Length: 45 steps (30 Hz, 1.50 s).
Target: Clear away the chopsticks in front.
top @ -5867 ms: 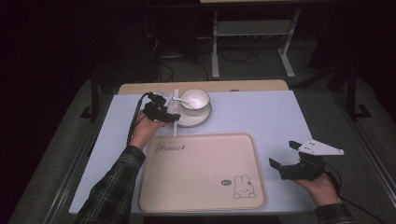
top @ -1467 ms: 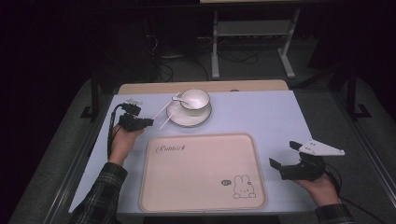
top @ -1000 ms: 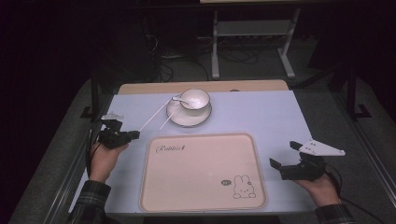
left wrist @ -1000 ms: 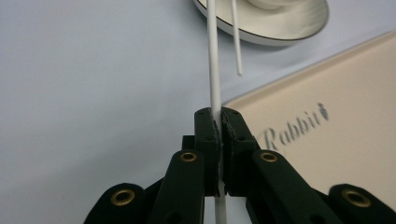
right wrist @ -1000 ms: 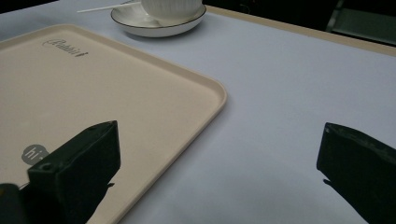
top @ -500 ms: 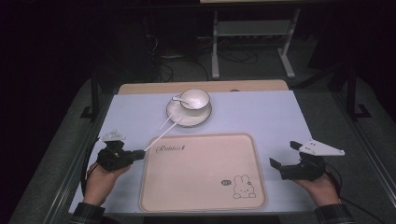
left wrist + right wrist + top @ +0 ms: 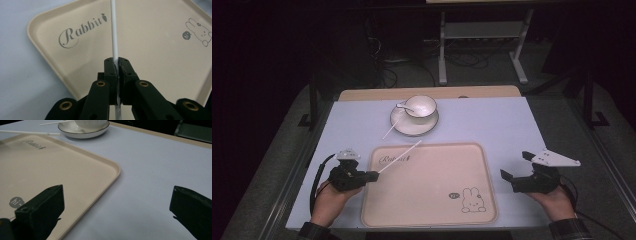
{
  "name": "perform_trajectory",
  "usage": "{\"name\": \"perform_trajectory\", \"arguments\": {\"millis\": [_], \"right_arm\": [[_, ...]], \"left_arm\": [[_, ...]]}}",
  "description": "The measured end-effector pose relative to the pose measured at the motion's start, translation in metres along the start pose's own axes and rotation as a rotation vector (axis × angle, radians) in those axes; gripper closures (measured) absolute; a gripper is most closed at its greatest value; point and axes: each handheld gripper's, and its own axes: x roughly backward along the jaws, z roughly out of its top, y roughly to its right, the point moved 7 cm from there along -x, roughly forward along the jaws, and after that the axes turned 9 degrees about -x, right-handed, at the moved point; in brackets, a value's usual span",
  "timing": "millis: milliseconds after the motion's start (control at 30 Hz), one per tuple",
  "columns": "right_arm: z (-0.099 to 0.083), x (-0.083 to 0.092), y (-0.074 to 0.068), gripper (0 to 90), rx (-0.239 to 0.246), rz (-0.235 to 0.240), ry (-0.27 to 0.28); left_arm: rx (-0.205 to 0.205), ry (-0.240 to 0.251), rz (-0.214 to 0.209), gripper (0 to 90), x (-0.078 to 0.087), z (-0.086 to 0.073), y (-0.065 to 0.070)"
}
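Observation:
My left gripper is at the tray's near left edge, shut on a thin white stick that slants up and right over the tray's far left corner. In the left gripper view the jaws pinch the white stick above the beige tray. A second white stick leans on the saucer, which bears a white cup and a small spoon. My right gripper rests on the table to the right of the tray, open with nothing between its jaws.
The beige tray printed with "Rabbit" and a bunny lies at the front middle of the pale blue table. A wooden strip runs along the far edge. A metal stand and cables sit on the dark floor behind.
My left hand has drawn back from the saucer toward the near left, carrying one white stick to the tray's left edge. The right hand has stayed still.

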Motion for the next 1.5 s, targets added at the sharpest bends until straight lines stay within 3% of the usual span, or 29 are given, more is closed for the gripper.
{"name": "perform_trajectory", "arguments": {"millis": [267, 533, 1033, 1067, 1100, 1133, 1167, 1267, 1500], "right_arm": [[0.000, 0.000, 0.000, 0.0, 0.000, 0.001, 0.000], [0.000, -0.001, -0.001, 0.0, 0.001, 0.003, -0.003], [0.000, 0.000, -0.001, 0.0, 0.002, 0.002, -0.004], [0.000, 0.000, -0.001, 0.0, 0.003, 0.003, -0.003], [0.000, 0.000, -0.001, 0.0, 0.003, 0.003, -0.003], [0.000, 0.000, -0.001, 0.0, 0.002, 0.002, -0.003], [0.000, 0.000, -0.001, 0.0, 0.002, 0.002, -0.003], [0.000, -0.001, -0.001, 0.0, 0.002, 0.004, -0.005], [0.000, -0.001, -0.001, 0.0, 0.004, 0.004, -0.005]], "left_arm": [[-0.021, -0.057, -0.006, 85.5, -0.021, -0.007, 0.005], [-0.081, -0.145, 0.024, 85.1, -0.038, -0.014, 0.009], [-0.064, -0.123, 0.003, 80.8, -0.040, -0.014, 0.008], [-0.060, -0.120, -0.004, 72.9, -0.040, -0.013, 0.009], [-0.053, -0.117, -0.014, 72.9, -0.039, -0.013, 0.009], [-0.058, -0.116, -0.015, 60.9, -0.039, -0.012, 0.009], [-0.062, -0.110, -0.013, 55.1, -0.038, -0.012, 0.008], [-0.044, -0.019, -0.023, 37.5, -0.029, -0.002, 0.003], [-0.068, -0.002, 0.017, 15.6, -0.031, 0.014, -0.010]]}}
